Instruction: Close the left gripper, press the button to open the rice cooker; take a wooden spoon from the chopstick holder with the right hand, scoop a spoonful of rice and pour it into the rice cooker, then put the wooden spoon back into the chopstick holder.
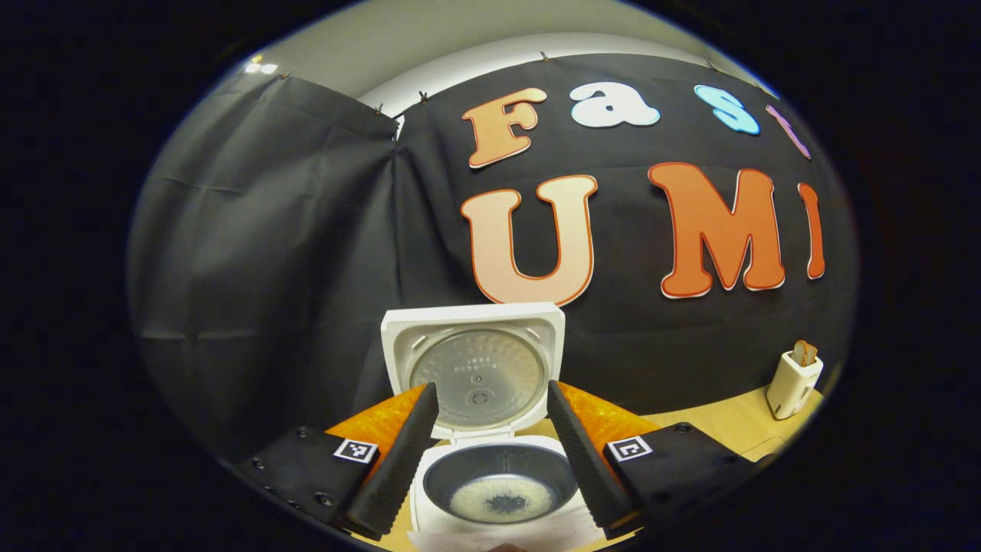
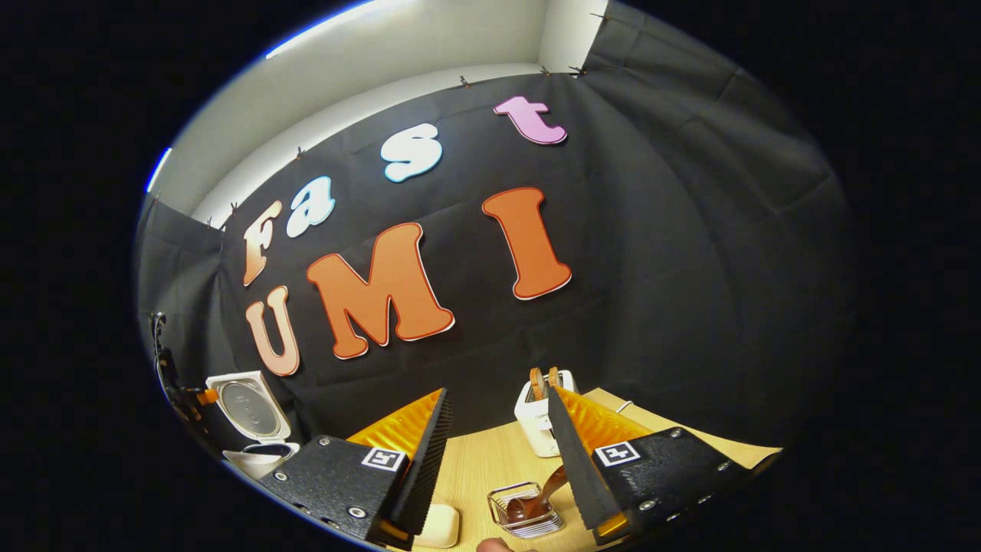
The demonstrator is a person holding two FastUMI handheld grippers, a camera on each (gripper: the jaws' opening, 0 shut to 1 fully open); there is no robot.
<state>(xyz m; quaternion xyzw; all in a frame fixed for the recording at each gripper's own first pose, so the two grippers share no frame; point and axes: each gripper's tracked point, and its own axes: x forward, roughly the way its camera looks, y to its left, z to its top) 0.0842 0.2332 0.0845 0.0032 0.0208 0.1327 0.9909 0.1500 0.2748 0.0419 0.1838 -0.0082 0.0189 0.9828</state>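
the rice cooker (image 1: 490,460) sits on the light wood surface (image 1: 728,422) with its lid (image 1: 474,368) standing upright and open, so the button step looks done. in the left gripper view the left tool (image 1: 490,452) hovers just above and in front of the cooker, its two fingers spread apart on either side of the open pot — nothing between them. inside the dark inner pot lies a pale ring of rice (image 1: 502,500).

in the right gripper view the right tool (image 2: 498,460) has its fingers apart too, holding nothing. just below and between them, on the surface, stands a small wire chopstick holder (image 2: 527,507) with a dark wooden spoon (image 2: 536,500) leaning in it, handle tilted up toward the right finger. a white toaster (image 2: 542,422) stands behind it, and a small pale block (image 2: 438,525) lies near the left finger. the cooker shows far off at the left edge, well apart from the holder.

the step in hand seems to be either fetching the spoon or having just returned it — the rice already in the pot hints at the latter, though i cannot tell. if the spoon is yet to be taken, the right tool needs to drop down, straddle the slanted handle and close on it before lifting clear of the wire rim.
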